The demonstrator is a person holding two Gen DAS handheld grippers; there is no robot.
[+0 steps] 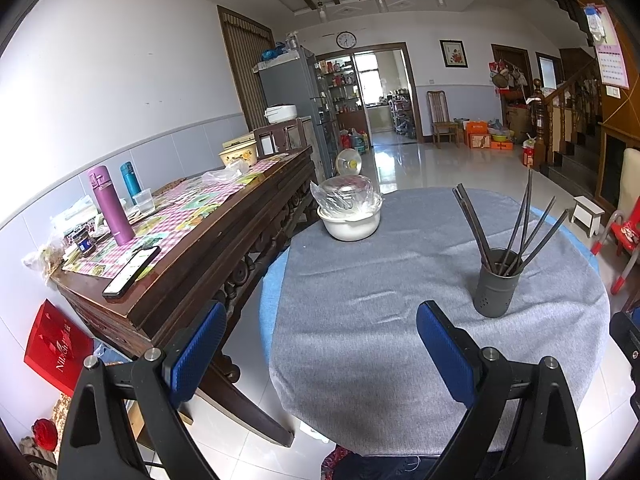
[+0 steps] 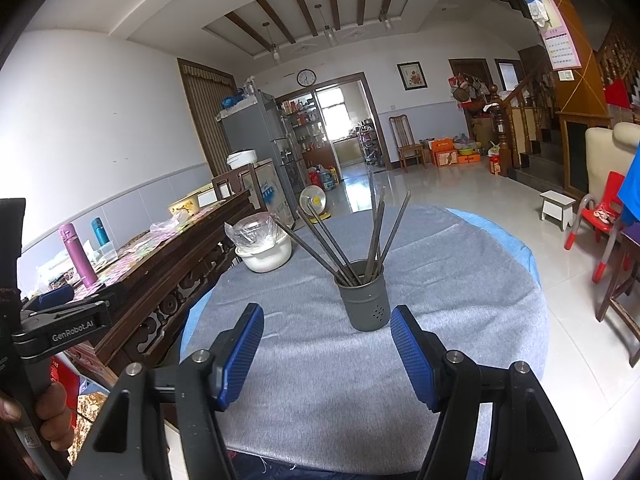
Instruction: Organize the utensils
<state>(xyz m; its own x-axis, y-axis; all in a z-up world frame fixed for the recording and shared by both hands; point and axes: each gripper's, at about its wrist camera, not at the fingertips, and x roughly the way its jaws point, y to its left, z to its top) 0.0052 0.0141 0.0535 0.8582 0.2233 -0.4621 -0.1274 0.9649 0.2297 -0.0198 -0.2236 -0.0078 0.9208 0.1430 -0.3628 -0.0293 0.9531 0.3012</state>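
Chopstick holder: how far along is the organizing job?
Looks done or nearly so: the dark chopsticks all stand in the grey holder on the round table's grey cloth, and no loose utensil shows on it. In hand: nothing; the left claw and right claw are both open and empty, short of the holder. Left: nothing visible, though the table's near edge is hidden.

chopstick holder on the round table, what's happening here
A person holds two grippers over the grey-clothed round table. Both the left gripper and right gripper are open and empty. The chopsticks all stand in the grey holder, apart from both grippers. A covered white bowl sits farther back.
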